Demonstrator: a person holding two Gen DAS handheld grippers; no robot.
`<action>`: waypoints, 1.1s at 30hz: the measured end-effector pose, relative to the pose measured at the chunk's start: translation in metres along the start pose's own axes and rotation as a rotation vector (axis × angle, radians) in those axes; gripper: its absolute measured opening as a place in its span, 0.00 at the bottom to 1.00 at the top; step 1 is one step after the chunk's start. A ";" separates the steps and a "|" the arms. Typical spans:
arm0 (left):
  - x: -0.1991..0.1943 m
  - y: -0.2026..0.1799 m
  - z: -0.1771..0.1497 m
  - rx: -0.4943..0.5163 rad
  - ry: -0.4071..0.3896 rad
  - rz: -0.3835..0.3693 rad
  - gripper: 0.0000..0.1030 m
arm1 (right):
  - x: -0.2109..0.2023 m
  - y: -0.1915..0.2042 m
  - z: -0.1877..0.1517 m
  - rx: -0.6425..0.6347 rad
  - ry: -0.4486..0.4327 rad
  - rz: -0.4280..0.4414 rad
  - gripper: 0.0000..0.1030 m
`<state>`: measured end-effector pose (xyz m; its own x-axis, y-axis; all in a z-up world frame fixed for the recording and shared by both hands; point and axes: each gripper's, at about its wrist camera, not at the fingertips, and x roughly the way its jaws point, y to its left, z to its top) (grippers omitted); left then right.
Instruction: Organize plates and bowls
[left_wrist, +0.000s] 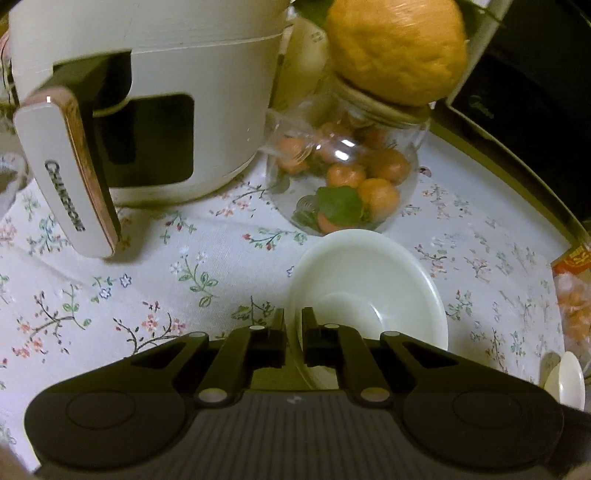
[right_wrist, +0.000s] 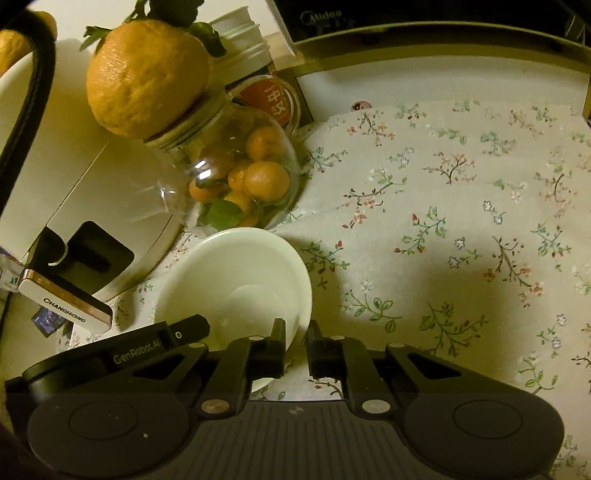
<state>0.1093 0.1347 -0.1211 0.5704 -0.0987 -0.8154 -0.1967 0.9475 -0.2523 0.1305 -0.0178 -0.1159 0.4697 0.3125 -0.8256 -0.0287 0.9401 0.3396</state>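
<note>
A white bowl sits on the floral tablecloth, just in front of a glass jar. In the left wrist view my left gripper is shut on the bowl's left rim, which runs up between the two fingers. The right wrist view shows the same bowl, with my right gripper shut on its right rim. The black body of the left gripper reaches in at the bowl's near-left edge there. The bowl looks empty inside.
A white air fryer with a jutting handle stands to the left. Behind the bowl is the glass jar of small oranges, a large orange on its lid. A black microwave lines the back, a snack packet lies right.
</note>
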 end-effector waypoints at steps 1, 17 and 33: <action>-0.002 -0.001 0.000 0.005 -0.003 -0.001 0.07 | -0.002 -0.001 0.000 0.007 0.000 0.002 0.08; -0.050 -0.021 -0.016 0.094 -0.050 -0.037 0.07 | -0.056 -0.009 -0.013 0.070 -0.002 0.021 0.11; -0.096 -0.048 -0.044 0.131 -0.083 -0.128 0.07 | -0.124 -0.027 -0.038 0.051 -0.094 -0.004 0.11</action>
<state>0.0290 0.0854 -0.0530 0.6493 -0.2007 -0.7335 -0.0160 0.9607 -0.2771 0.0390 -0.0773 -0.0399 0.5505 0.2922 -0.7820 0.0173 0.9326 0.3606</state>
